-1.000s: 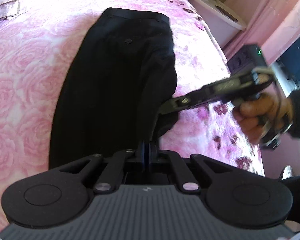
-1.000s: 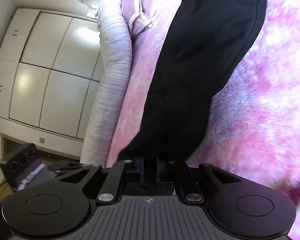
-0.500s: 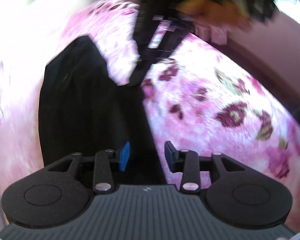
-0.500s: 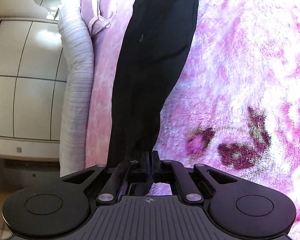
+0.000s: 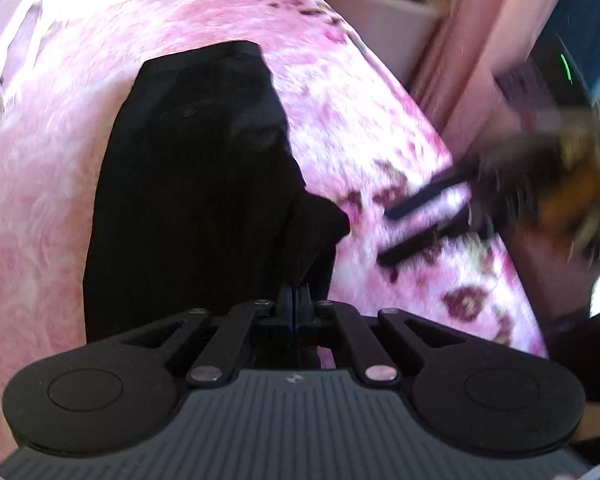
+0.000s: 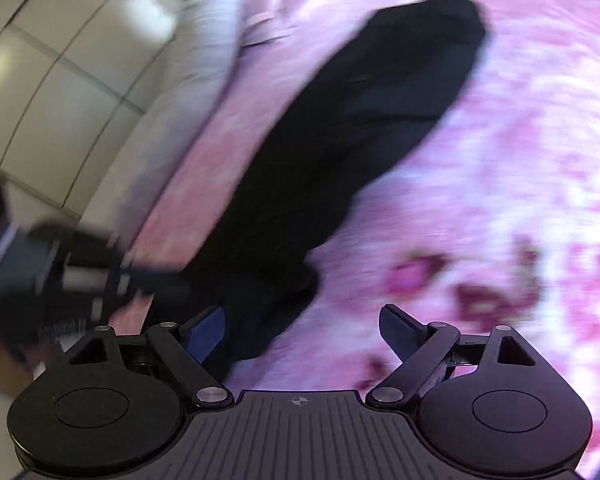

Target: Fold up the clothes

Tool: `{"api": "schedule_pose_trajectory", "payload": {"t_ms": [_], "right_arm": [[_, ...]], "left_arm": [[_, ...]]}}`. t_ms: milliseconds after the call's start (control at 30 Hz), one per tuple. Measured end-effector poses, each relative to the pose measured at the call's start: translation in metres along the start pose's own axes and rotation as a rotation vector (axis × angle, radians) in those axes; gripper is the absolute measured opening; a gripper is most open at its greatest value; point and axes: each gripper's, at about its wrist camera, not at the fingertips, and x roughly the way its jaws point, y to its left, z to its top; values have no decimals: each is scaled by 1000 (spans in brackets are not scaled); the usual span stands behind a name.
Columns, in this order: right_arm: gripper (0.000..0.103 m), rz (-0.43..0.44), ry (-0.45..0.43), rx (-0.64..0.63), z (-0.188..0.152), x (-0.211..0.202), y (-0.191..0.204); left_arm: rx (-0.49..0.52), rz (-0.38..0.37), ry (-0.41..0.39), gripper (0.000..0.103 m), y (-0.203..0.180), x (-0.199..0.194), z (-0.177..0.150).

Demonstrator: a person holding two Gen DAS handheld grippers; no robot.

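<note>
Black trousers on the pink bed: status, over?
Left claw shut on black trousers hem. Right claw open, off the cloth. Trousers lengthwise on pink floral blanket, unfolded. Nothing in the way.

Your grippers: left gripper matte black, silver pivot screws; right gripper black, blue-padded finger.

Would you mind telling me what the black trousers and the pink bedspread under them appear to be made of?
The black trousers look like a smooth, matte woven cloth, perhaps a suiting fabric: they drape in soft folds with no sheen, and a small button shows near the waistband. The pink bedspread looks like plush fleece, with a fuzzy pile and a printed rose pattern. Blur leaves the exact fibres open.
</note>
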Motion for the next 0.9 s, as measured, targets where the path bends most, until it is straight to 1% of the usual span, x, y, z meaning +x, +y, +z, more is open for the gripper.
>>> {"api": "schedule_pose_trajectory", "payload": {"t_ms": [67, 100, 200, 233, 300, 333, 367, 400, 467, 500, 533, 567, 667, 700, 767, 833, 900], "right_arm": [[87, -12, -31, -23, -6, 19, 15], [87, -34, -44, -27, -8, 28, 19], [87, -105, -105, -18, -6, 63, 28], [87, -118, -124, -16, -6, 69, 24], [87, -136, -155, -21, 0, 85, 20], [79, -138, -170, -52, 2, 88, 17], [59, -168, -183, -84, 2, 88, 15], [8, -178, -182, -74, -1, 78, 9], [8, -196, -178, -46, -8, 56, -4], [4, -205, -186, -72, -14, 43, -5], [4, -213, -194, -101, -20, 30, -5], [4, -208, -190, -84, -25, 18, -8], [4, -175, -144, 118, -36, 9, -29], [4, -152, -119, 187, -40, 8, -38], [5, -106, -68, 324, -47, 5, -57], [5, -115, -32, 306, -45, -7, -61], [5, -118, -10, 262, -40, -21, -63]], "left_arm": [[-25, -17, -10, 0, 11, -7, 3], [-29, -22, -14, 0, 14, -10, 4], [-1, -21, -19, 0, 14, -16, 6], [11, -23, -21, 0, 12, -15, 5], [27, 17, -32, 0, 8, -16, 1], [32, 23, -38, 0, 6, -15, -1], [40, 28, -44, 0, 4, -13, -3], [64, 28, -46, 0, -2, -11, -6], [150, 17, -35, 0, -24, -1, -11], [205, 19, -27, 0, -37, 5, -14], [264, 25, -18, 0, -51, 12, -18], [316, 29, -12, 0, -63, 19, -22], [477, 80, 19, 0, -97, 40, -35], [517, 95, 37, 0, -105, 46, -40], [582, 123, 81, 1, -119, 57, -50], [602, 131, 105, 6, -127, 61, -56], [588, 127, 105, 10, -133, 57, -57]]}}
